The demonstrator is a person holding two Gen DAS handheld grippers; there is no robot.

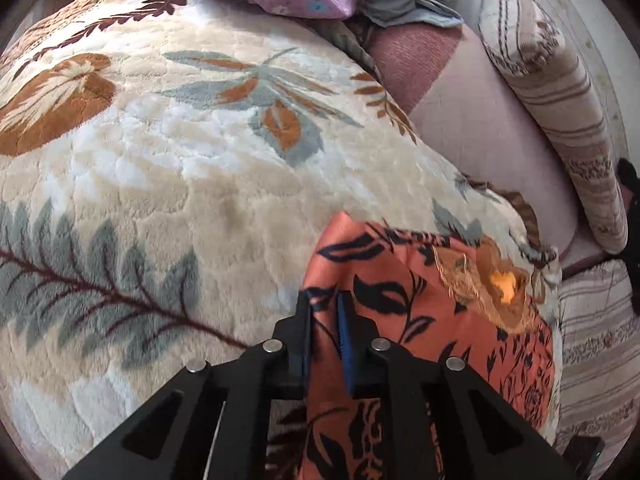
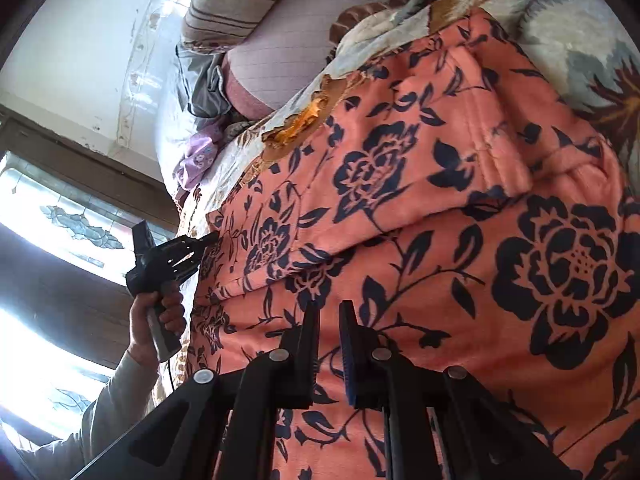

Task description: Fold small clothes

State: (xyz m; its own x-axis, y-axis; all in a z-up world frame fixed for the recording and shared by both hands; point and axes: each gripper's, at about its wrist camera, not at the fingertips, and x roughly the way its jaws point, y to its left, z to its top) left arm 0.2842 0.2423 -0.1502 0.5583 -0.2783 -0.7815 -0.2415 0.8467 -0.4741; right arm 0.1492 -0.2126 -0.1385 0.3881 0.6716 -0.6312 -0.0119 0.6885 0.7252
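Left wrist view: my left gripper (image 1: 325, 304) has its fingers nearly together, pinching an edge of the orange fleece garment with dark floral print (image 1: 432, 320), which lies on the cream plush leaf-patterned blanket (image 1: 180, 168).

Right wrist view: my right gripper (image 2: 329, 314) fingers stand narrowly apart with the same garment (image 2: 440, 220) between them; I cannot tell if they grip it. Further left, the left gripper (image 2: 210, 238) touches the garment's far edge.

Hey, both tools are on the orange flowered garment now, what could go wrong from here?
1. The left tool pinches only a thin edge of the orange garment; it may slip out when lifted.
2. The right tool sits near bunched folds, so creases could get folded in.
3. The plush blanket may get snagged along.
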